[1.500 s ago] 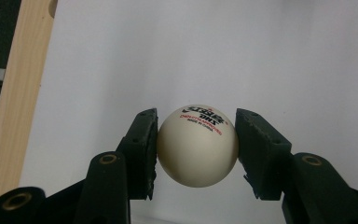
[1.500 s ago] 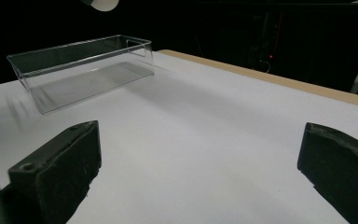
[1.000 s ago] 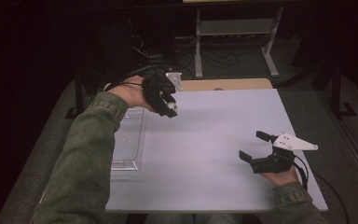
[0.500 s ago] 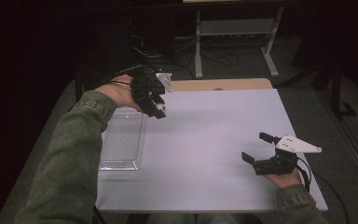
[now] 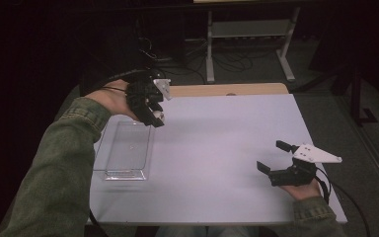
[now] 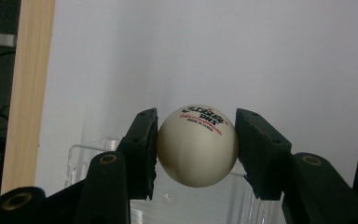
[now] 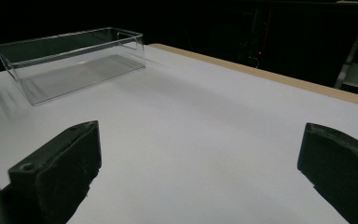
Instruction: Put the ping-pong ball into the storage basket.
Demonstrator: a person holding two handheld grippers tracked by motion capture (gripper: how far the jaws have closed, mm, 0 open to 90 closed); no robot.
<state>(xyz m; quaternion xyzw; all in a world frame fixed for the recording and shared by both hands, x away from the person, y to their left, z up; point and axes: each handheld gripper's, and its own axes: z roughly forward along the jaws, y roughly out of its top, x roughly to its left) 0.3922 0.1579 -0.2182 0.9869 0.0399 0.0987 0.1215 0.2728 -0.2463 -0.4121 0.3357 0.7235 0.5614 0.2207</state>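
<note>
A white table-tennis ball (image 6: 197,144) with red and black print sits squeezed between the two black jaws of my left gripper (image 6: 196,147). In the high view that left gripper (image 5: 154,117) hangs above the far end of a clear plastic tray (image 5: 125,153) at the table's left, and the ball (image 5: 157,116) peeks out pale at its tip. The tray's clear wall (image 6: 86,156) lies just below the ball. My right gripper (image 5: 275,157) rests low at the table's right with its jaws wide apart and nothing between them. Its own view shows the tray (image 7: 70,60) far off to the left.
The white table top (image 5: 217,143) has a wooden strip (image 5: 227,89) along its far edge. Behind the table stand a metal rack (image 5: 249,34) and loose cables (image 5: 153,54) on a dark floor. A green sleeve (image 5: 64,173) covers the table's near left.
My left gripper has carried the ball leftward and slightly toward me, from over the table's far middle to above the tray's far end. The right gripper has barely shifted.
</note>
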